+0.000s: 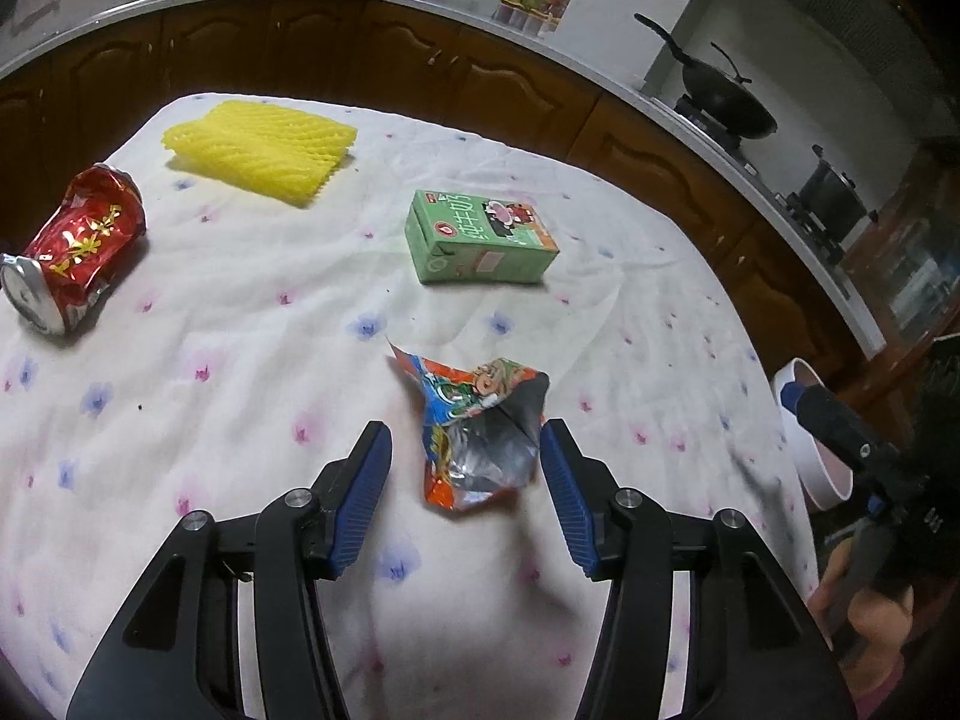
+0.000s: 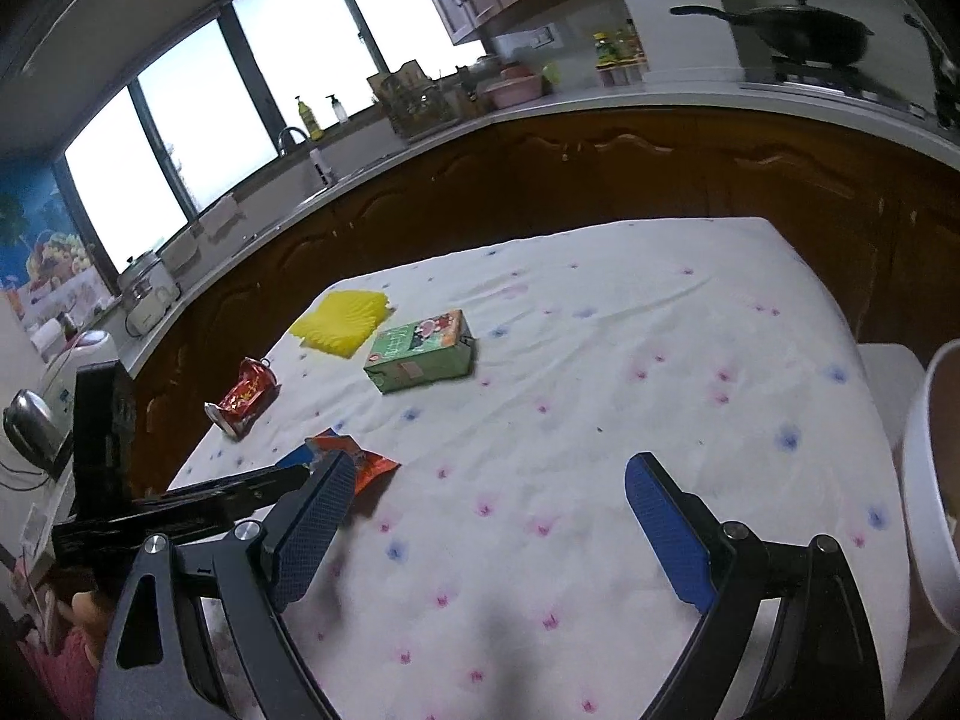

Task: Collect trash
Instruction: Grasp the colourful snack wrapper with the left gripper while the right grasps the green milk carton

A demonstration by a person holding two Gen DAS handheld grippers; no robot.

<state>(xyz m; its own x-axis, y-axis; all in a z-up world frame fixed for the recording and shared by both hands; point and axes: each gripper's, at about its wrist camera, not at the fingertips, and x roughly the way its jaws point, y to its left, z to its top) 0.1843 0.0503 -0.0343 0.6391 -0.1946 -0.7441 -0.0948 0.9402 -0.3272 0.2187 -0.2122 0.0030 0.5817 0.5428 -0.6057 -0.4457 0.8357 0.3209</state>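
Note:
A crumpled snack wrapper [image 1: 477, 432] lies on the flowered tablecloth [image 1: 240, 360], between the open fingers of my left gripper [image 1: 465, 441]; the right pad [image 1: 561, 480] is close to its edge. A green drink carton [image 1: 480, 240], a crushed red can [image 1: 78, 246] and a yellow foam net [image 1: 261, 144] lie farther back. In the right wrist view my right gripper [image 2: 489, 489] is open and empty above the cloth, with the wrapper [image 2: 360, 462], carton [image 2: 420, 351], can [image 2: 243, 399] and net [image 2: 342, 321] to its left.
A white bin [image 2: 927, 480] stands off the table's right edge; it also shows in the left wrist view [image 1: 810, 438]. Brown cabinets [image 1: 480, 72] and a counter with a wok [image 1: 726, 96] run behind the table.

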